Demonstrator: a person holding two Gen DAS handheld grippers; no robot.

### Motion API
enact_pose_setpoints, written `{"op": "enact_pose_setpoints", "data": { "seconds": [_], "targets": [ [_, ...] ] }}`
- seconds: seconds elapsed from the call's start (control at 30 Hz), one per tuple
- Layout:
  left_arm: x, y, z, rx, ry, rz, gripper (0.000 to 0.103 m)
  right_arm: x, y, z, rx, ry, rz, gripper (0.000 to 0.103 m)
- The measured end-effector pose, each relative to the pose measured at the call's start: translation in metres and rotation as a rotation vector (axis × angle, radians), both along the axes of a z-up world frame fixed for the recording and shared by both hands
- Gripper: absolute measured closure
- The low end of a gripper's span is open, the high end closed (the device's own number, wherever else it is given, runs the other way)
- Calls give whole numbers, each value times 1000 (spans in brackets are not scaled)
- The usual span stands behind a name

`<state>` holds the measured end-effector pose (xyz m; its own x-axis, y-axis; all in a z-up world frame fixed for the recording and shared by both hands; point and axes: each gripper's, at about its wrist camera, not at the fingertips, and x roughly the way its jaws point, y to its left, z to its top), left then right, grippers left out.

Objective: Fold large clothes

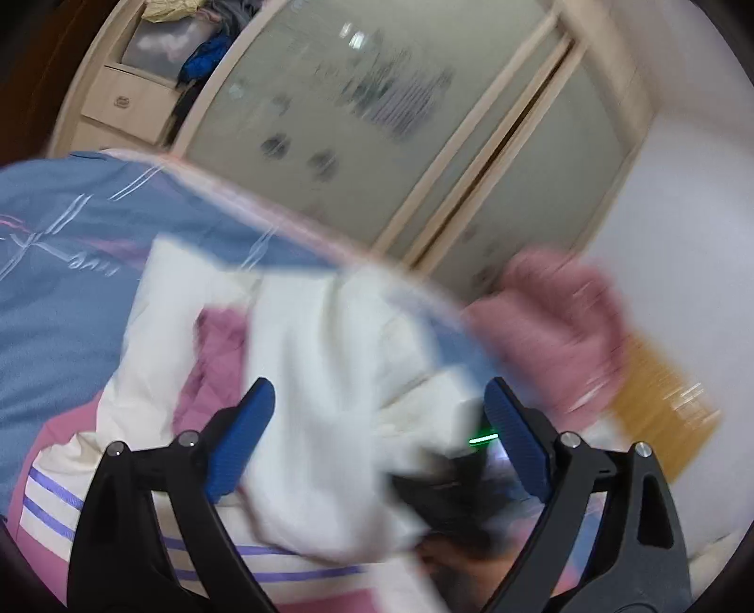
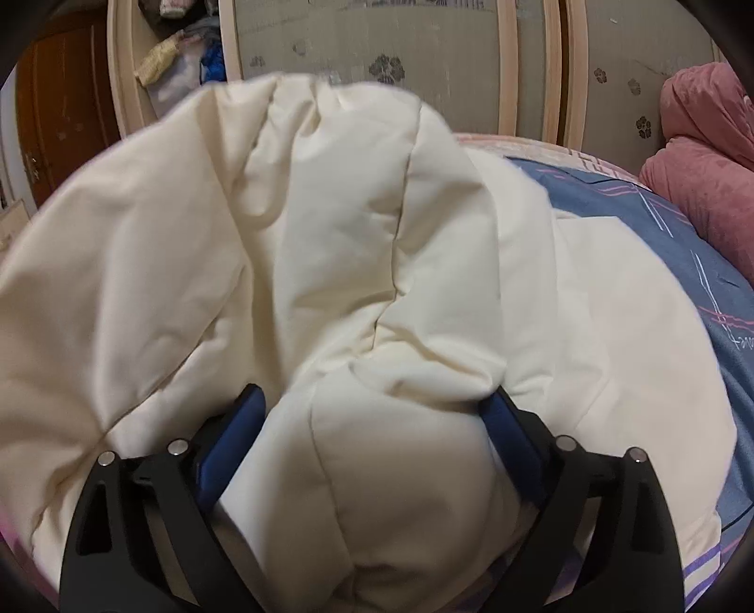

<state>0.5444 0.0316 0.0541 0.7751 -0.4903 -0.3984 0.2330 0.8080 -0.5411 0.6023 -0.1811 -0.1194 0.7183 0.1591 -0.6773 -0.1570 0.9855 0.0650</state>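
A large cream padded jacket point(image 2: 330, 236) lies heaped on the blue patterned bedspread point(image 2: 683, 245). My right gripper point(image 2: 374, 396) stands wide, with a thick puffy fold of the jacket bulging up between its blue pads. The cloth touches the right pad point(image 2: 504, 424) and is not pinched. In the blurred left wrist view my left gripper point(image 1: 379, 391) hangs open above the cream jacket point(image 1: 301, 339). The jacket's pink quilted lining point(image 1: 217, 349) shows there, and no cloth sits between the pads. A black device with a green light point(image 1: 452, 476) lies partly under the cream cloth.
A wardrobe with frosted sliding doors point(image 2: 377, 37) stands behind the bed, with clothes piled on its open shelves point(image 1: 207, 52). A pink blanket point(image 2: 697, 155) is bunched at the bed's right side. A brown door point(image 2: 66, 118) is at the far left.
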Motion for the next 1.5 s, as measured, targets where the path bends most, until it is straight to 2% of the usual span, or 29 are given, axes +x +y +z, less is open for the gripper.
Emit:
{"op": "enact_pose_setpoints", "data": {
  "seconds": [0.03, 0.07, 0.13, 0.17, 0.2, 0.23, 0.33, 0.37, 0.43, 0.5, 0.57, 0.67, 0.8, 0.9, 0.93, 1.03, 1.13, 1.3, 1.4, 1.5],
  "targets": [
    [9, -7, -21, 52, 68, 10, 13, -9, -4, 4, 9, -17, -10, 10],
    [17, -9, -44, 87, 147, 25, 18, -20, -13, 9, 16, -42, -36, 10],
    [27, -9, -76, 97, 247, 35, 24, -42, -27, 18, 28, -69, -72, 6],
    [28, -10, -82, 111, 253, 34, 24, -60, -36, 22, 35, -61, -105, 1],
    [29, -15, -83, 154, 245, 29, 23, -73, -43, 24, 59, -53, -105, 1],
    [28, -28, -82, 263, 234, 27, 23, -93, -51, 27, 83, -46, -89, 1],
    [26, -50, -79, 428, 207, 52, 20, -142, -62, 35, 64, -77, -78, 1],
    [25, -53, -78, 447, 202, 56, 17, -164, -66, 37, 62, -98, -81, 1],
    [22, -50, -75, 428, 185, 48, 13, -190, -74, 41, 60, -123, -87, 1],
    [14, -38, -70, 354, 169, 47, 12, -207, -71, 49, 39, -157, -94, 1],
    [-8, -19, -56, 275, 152, 106, 11, -218, -72, 59, 21, -205, -78, 1],
    [-49, -9, -35, 222, 140, 161, 4, -228, -75, 70, 37, -230, -51, 1],
    [-112, -12, 2, 197, 96, 79, 2, -247, -79, 85, 88, -257, -16, 1],
    [-175, -12, 31, 235, -50, 56, 2, -263, -74, 94, 84, -283, 4, 1],
    [-208, -8, 40, 268, -123, 86, 2, -266, -73, 96, 85, -291, 9, 1],
    [-260, -4, 55, 363, -270, 172, 2, -285, -69, 103, 83, -310, 30, 1],
    [-301, 0, 63, 448, -352, 190, 2, -307, -65, 108, 66, -335, 41, 1],
    [-337, 5, 64, 524, -369, 176, 2, -352, -70, 114, 57, -436, 37, 1],
    [-349, 20, 51, 488, -351, 190, 2, -379, -83, 104, 86, -502, 13, 1],
    [-350, 32, 45, 443, -314, 196, 2, -391, -91, 98, 93, -499, 0, 1]
  ]
}}
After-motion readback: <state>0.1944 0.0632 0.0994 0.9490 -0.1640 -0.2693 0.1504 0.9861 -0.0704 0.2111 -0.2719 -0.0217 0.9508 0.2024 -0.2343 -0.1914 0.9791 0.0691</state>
